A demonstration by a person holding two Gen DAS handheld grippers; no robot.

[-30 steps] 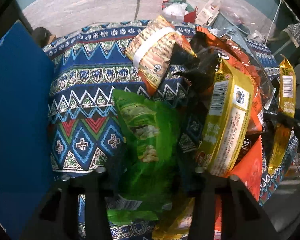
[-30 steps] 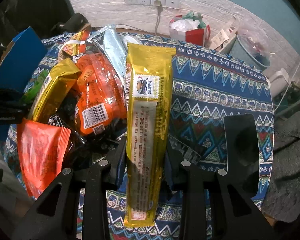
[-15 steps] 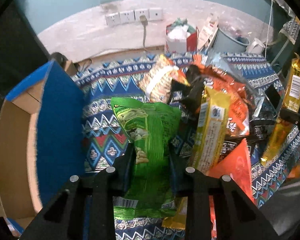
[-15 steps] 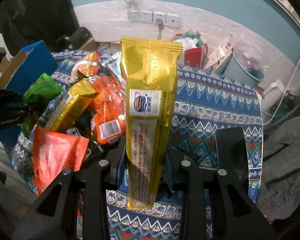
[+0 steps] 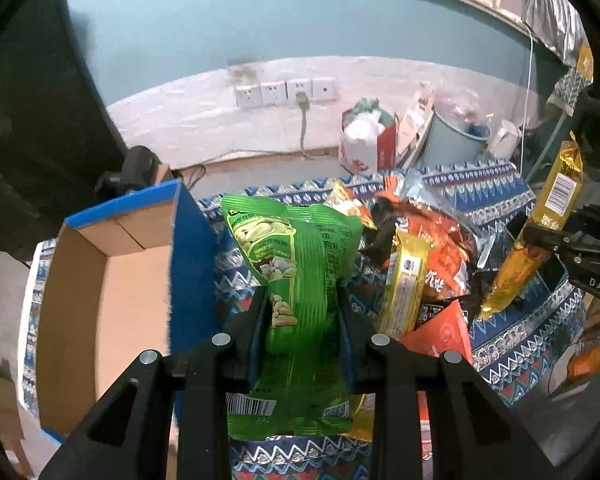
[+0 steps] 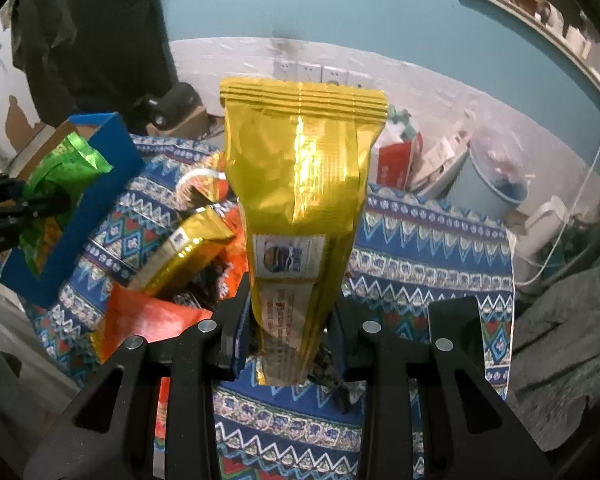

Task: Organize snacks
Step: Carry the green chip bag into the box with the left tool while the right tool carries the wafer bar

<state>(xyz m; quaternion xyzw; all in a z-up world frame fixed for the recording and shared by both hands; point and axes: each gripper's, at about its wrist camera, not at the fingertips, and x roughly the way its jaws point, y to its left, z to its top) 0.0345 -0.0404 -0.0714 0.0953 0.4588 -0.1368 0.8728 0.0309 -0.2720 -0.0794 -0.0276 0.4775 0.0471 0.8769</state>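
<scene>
The left gripper is clamped on a green snack bag, its two fingers pressing the crinkled middle of the pack so the bag stands upright between them, clear of the table. The bag is glossy bright green with a picture of pale nuts or beans on the front, a crimped top edge, and a white barcode near its bottom corner. Just to its left sits an open cardboard box with blue outer walls and a plain brown inside. The right gripper is closed on a long gold packet, gripping it near the lower end so it rises straight up; the foil is shiny yellow-gold with a ribbed seal across the top and a small printed label below the middle. Both grippers hang above a table covered in a blue patterned cloth. A heap of other snacks lies on the cloth between them: a second gold packet, orange bags and a red-orange pack, overlapping one another. A black phone lies flat on the cloth to the right.
</scene>
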